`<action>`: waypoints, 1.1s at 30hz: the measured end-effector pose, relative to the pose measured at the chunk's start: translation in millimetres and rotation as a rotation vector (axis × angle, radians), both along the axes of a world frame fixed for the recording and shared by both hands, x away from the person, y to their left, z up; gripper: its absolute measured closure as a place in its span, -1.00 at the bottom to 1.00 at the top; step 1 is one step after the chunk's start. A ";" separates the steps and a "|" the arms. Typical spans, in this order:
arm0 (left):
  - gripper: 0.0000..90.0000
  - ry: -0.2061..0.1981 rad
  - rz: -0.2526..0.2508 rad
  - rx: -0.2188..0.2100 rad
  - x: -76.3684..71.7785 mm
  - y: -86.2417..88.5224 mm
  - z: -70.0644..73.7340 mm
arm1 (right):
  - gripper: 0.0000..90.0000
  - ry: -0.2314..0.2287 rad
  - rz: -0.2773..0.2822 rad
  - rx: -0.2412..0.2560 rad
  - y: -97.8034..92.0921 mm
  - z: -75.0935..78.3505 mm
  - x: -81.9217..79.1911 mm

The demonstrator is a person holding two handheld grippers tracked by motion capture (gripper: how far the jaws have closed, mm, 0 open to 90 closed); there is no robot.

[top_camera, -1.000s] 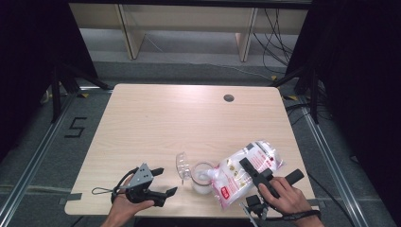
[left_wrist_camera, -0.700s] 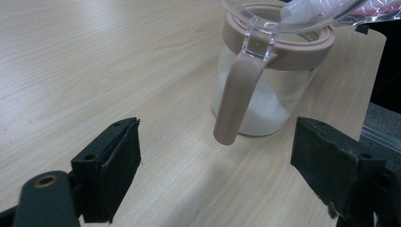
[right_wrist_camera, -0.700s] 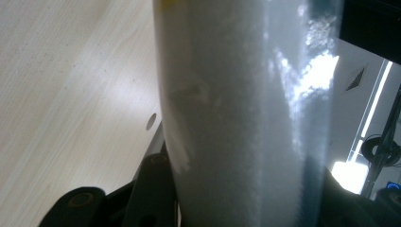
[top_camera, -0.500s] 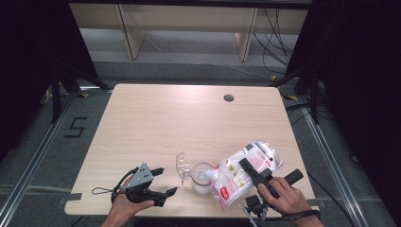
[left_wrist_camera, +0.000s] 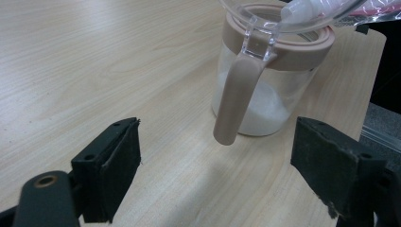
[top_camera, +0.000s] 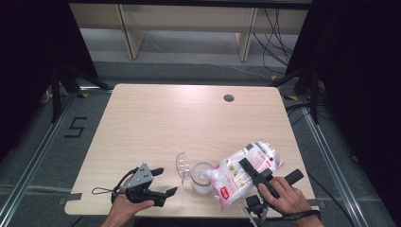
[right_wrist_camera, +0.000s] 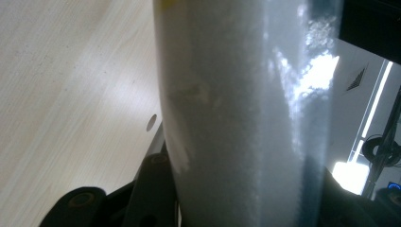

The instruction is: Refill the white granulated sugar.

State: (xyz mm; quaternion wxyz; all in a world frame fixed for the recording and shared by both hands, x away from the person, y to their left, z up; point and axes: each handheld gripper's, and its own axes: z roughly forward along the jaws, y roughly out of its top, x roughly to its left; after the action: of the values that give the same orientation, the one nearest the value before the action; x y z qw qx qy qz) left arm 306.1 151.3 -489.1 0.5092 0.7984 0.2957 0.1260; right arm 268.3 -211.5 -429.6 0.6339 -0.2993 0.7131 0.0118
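A clear jar (top_camera: 202, 178) with a beige rim stands near the table's front edge, its clear lid (top_camera: 182, 165) swung open to the left. White powder lies in its bottom (left_wrist_camera: 255, 111), and a beige latch (left_wrist_camera: 236, 94) hangs down its side. A plastic bag (top_camera: 246, 165) of white grains with red print is tilted, its mouth over the jar. My right gripper (top_camera: 249, 170) is shut on the bag, and the bag's white contents (right_wrist_camera: 236, 113) press close to its camera. My left gripper (top_camera: 166, 180) rests open to the left of the jar, with nothing between its pads (left_wrist_camera: 116, 165).
The wooden table (top_camera: 189, 118) has a small cable hole (top_camera: 229, 98) at the back right. The jar and the bag sit close to the front edge. Shelving stands beyond the far edge, and dark curtains flank both sides.
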 end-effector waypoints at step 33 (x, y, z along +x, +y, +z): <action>-0.64 0.005 0.004 -0.006 -0.2 -0.1 -0.2 | 0.52 0.004 0.000 -0.001 0.0 0.0 0.0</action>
State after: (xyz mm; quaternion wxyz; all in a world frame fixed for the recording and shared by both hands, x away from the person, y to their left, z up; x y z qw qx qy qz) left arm 305.9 151.1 -489.3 0.5106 0.7965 0.2990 0.1244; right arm 268.3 -211.5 -429.5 0.6322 -0.2998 0.7144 0.0121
